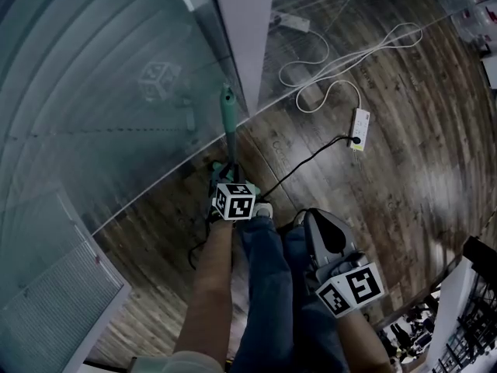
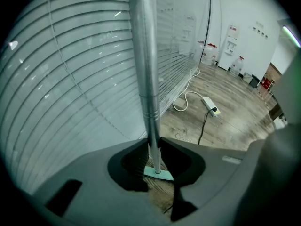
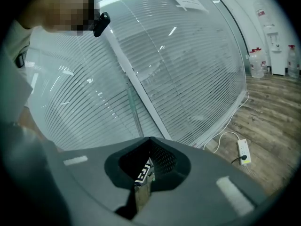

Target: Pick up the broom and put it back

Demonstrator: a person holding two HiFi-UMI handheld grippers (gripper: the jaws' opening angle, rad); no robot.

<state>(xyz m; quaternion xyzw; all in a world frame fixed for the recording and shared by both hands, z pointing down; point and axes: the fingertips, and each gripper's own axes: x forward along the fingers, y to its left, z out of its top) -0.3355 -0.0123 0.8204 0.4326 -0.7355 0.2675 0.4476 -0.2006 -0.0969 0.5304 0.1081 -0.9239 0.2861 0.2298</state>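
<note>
The broom stands upright next to the glass wall; its green grip [image 1: 227, 113] tops the pole in the head view. In the left gripper view its silver pole [image 2: 146, 55] runs down to a pale green head [image 2: 158, 173] on the wood floor. My left gripper [image 2: 154, 144] is shut on the pole partway up, and the head view shows the left gripper [image 1: 226, 174] just beyond its marker cube. My right gripper [image 1: 312, 216] hangs by the person's leg, away from the broom. In its own view the right gripper [image 3: 149, 140] has its jaws together with nothing between them.
A glass wall with blinds [image 1: 93, 92] and a white post [image 1: 245, 29] stand close ahead. A white power strip [image 1: 359, 121], white cable [image 1: 342, 61] and black cable [image 1: 307, 162] lie on the floor to the right. A white grille [image 1: 54, 301] is at lower left.
</note>
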